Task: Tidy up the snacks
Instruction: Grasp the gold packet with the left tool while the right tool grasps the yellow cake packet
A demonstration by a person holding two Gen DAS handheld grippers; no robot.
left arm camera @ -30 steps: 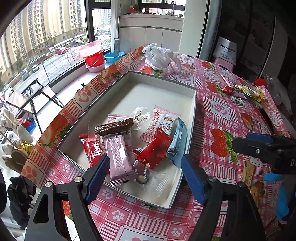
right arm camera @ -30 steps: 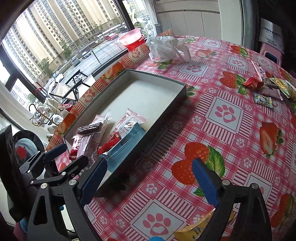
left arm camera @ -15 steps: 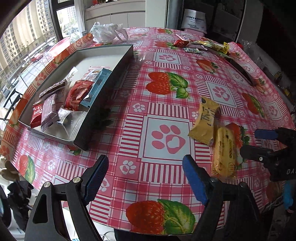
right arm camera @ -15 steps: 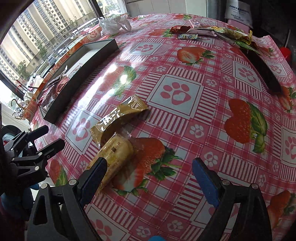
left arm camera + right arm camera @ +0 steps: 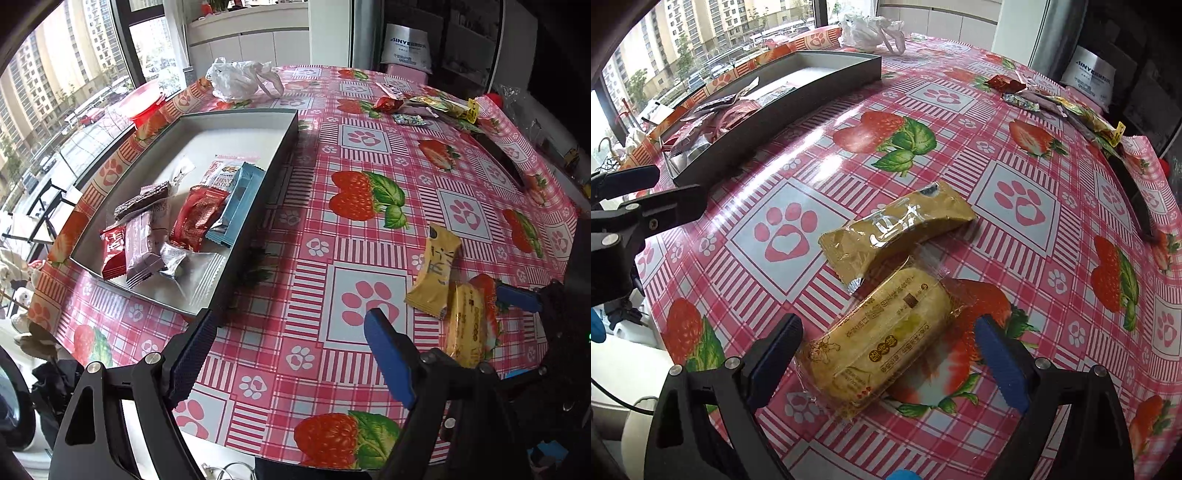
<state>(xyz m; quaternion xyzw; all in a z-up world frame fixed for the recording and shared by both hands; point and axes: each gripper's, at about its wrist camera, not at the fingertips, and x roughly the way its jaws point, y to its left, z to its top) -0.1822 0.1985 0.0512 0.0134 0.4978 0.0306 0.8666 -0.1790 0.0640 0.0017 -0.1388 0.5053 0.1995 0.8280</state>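
Observation:
A grey tray holds several wrapped snacks, among them a red packet and a blue one. My left gripper hangs open over bare tablecloth beside the tray's near corner, with nothing between its fingers. Two yellow snacks lie on the cloth to the right: a gold packet and a clear-wrapped cake. My right gripper straddles the cake, its jaws opening, and the pads stand clear of the wrapper. The tray lies far left in the right wrist view.
More loose snacks lie in a heap at the table's far side, near a crumpled white plastic bag. A dark strip lies along the right edge. The round table's edge runs just below both grippers.
Both views swung from the tray to the table's near right part. The right gripper came down over the clear-wrapped cake and its jaws widened. The left gripper left the tray.

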